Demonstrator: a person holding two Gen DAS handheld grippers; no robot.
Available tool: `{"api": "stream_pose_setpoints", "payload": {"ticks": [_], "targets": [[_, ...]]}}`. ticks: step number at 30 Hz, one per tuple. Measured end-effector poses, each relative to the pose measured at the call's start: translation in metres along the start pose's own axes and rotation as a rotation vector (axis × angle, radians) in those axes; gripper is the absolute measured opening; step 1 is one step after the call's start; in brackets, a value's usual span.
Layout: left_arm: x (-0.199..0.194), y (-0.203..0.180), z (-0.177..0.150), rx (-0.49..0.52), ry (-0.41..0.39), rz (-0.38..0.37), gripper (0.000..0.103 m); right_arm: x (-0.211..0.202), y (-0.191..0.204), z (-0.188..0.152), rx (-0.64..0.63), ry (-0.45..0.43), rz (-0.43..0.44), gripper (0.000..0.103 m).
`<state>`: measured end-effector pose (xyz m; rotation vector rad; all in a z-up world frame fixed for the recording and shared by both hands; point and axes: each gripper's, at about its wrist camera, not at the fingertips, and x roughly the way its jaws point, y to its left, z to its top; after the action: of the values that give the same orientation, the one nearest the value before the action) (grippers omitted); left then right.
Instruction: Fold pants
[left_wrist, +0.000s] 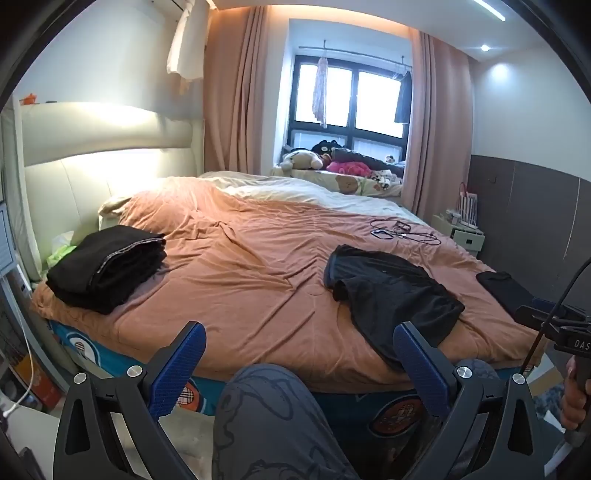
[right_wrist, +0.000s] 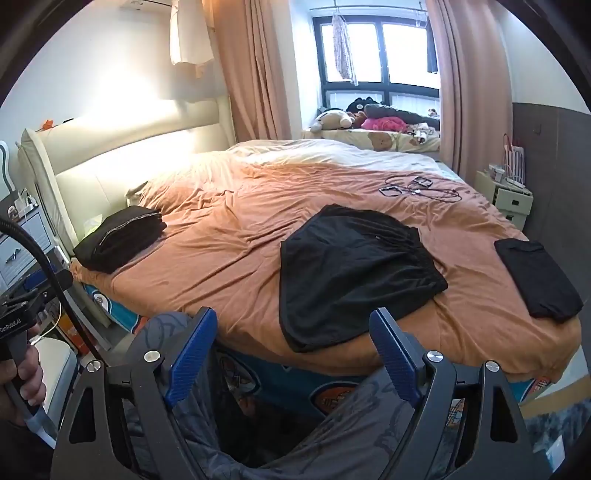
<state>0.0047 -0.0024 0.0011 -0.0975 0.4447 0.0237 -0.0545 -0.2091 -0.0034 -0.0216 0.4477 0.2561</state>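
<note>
A pair of black pants lies loosely spread on the orange bedspread near the bed's front edge, one end hanging over it. In the right wrist view the pants lie straight ahead of my right gripper. My left gripper is open and empty, held off the bed's near edge to the left of the pants. My right gripper is open and empty too, just short of the pants' hanging end. Both hover over the person's patterned grey legs.
A stack of folded black clothes sits at the bed's left by the headboard. Another folded black garment lies at the right edge. Cables and small devices lie farther back. A small cabinet stands at the right.
</note>
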Motion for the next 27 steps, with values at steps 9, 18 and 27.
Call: {"api": "stream_pose_setpoints", "payload": {"ticks": [9,18,27], "targets": [[-0.016,0.003,-0.004,-0.005,-0.063,-0.031,0.102,-0.005,-0.003,0.007,0.008,-0.006,-0.006,0.084],[-0.022,0.001,-0.006,0.011,-0.089,-0.035,0.102,-0.008,-0.001,0.004,0.002,-0.019,-0.014,0.084],[-0.027,-0.002,-0.005,0.018,-0.110,-0.040,0.102,-0.007,0.000,0.003,0.001,-0.033,-0.024,0.084]]}}
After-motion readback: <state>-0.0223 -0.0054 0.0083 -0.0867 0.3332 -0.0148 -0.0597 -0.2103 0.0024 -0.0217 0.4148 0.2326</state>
